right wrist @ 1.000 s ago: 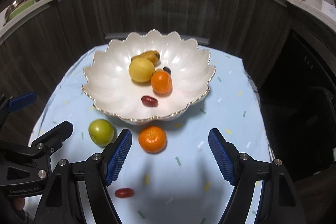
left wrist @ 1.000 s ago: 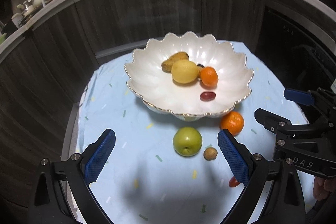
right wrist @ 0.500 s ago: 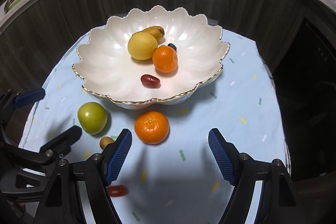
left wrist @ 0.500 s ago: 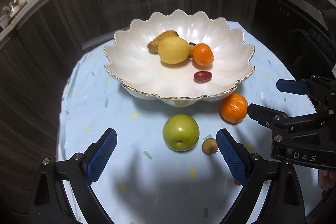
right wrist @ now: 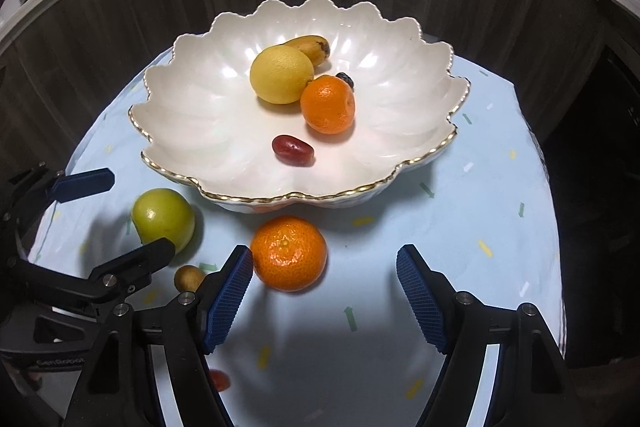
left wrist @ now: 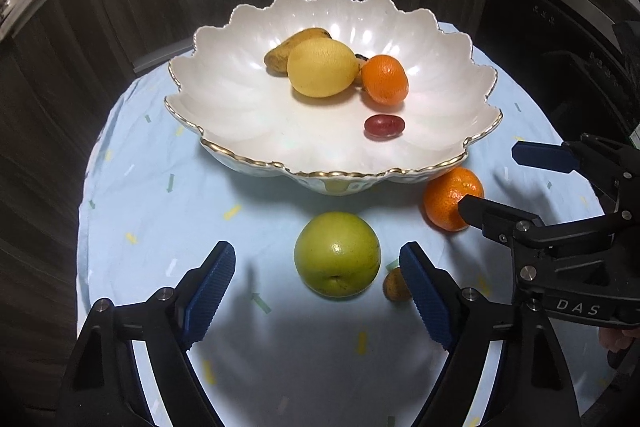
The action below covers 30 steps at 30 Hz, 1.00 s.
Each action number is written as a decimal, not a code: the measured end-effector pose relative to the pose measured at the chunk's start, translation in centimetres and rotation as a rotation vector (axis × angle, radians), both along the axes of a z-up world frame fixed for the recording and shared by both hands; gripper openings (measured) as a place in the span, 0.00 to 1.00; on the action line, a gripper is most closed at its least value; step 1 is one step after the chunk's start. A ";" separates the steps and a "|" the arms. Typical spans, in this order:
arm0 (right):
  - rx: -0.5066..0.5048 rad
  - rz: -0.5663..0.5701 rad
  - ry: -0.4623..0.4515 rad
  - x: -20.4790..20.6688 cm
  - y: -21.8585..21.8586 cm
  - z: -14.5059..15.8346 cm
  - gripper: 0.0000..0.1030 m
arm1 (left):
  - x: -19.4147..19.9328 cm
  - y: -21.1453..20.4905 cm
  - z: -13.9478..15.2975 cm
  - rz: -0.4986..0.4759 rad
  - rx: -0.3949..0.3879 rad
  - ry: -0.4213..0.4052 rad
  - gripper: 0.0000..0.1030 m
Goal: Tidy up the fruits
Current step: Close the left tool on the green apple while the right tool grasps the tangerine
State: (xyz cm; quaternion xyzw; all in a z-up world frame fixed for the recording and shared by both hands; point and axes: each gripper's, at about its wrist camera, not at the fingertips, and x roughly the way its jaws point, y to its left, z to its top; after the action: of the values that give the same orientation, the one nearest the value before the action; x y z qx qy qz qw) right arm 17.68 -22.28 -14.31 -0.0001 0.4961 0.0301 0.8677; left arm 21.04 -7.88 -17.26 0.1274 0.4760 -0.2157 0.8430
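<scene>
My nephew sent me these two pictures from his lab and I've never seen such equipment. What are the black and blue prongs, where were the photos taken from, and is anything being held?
No robot here: a person holds a hand-operated gripper in each hand, and each carries a wide-angle camera looking along its two blue-padded fingers.

One picture is from the left gripper, whose fingers are closing around a green apple without touching it yet. The other is from the right gripper, open, with a loose orange just inside its left finger. Neither holds anything.

On the pale blue tablecloth stands a scalloped white bowl holding a lemon, an orange, a small banana, a red oval fruit and something small and dark. Beside the apple lie a small brown fruit and a small red one.
</scene>
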 end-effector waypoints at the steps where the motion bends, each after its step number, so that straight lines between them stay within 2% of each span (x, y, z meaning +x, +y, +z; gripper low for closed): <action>1: -0.007 0.007 -0.002 0.0 0.1 -0.1 0.73 | 0.0 0.0 -0.2 -0.005 -0.001 0.007 0.81; 5: -0.011 0.023 0.007 0.4 0.4 -0.8 0.73 | 0.3 -0.2 -1.0 -0.014 0.005 0.025 0.78; 11: 0.007 0.042 -0.008 0.9 0.5 -1.1 0.73 | 1.1 0.1 -1.3 -0.020 -0.035 0.062 0.71; 16: 0.037 0.083 -0.006 0.9 0.7 -1.2 0.63 | 1.5 -0.1 -1.0 -0.051 -0.074 0.092 0.62; 18: 0.045 0.091 -0.005 1.0 0.7 -1.3 0.63 | 1.6 -0.2 -0.9 -0.061 -0.086 0.102 0.58; 22: 0.055 0.093 -0.009 1.0 0.6 -1.4 0.63 | 1.6 -0.2 -1.1 -0.067 -0.108 0.108 0.56; 26: 0.077 0.097 -0.001 1.3 0.5 -1.6 0.61 | 1.7 -0.1 -1.2 -0.076 -0.120 0.113 0.51; 28: 0.104 0.104 0.015 1.5 0.6 -1.9 0.57 | 1.7 -0.2 -1.2 -0.082 -0.126 0.115 0.46; 30: 0.147 0.116 0.039 1.6 0.6 -2.4 0.48 | 1.8 -0.3 -1.2 -0.075 -0.119 0.110 0.46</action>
State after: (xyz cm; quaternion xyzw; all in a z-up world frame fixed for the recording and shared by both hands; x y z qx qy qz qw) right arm 19.25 -21.63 -16.67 0.0352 0.5086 0.1166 0.8523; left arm 22.81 -8.15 -18.50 0.0827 0.5026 -0.2818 0.8131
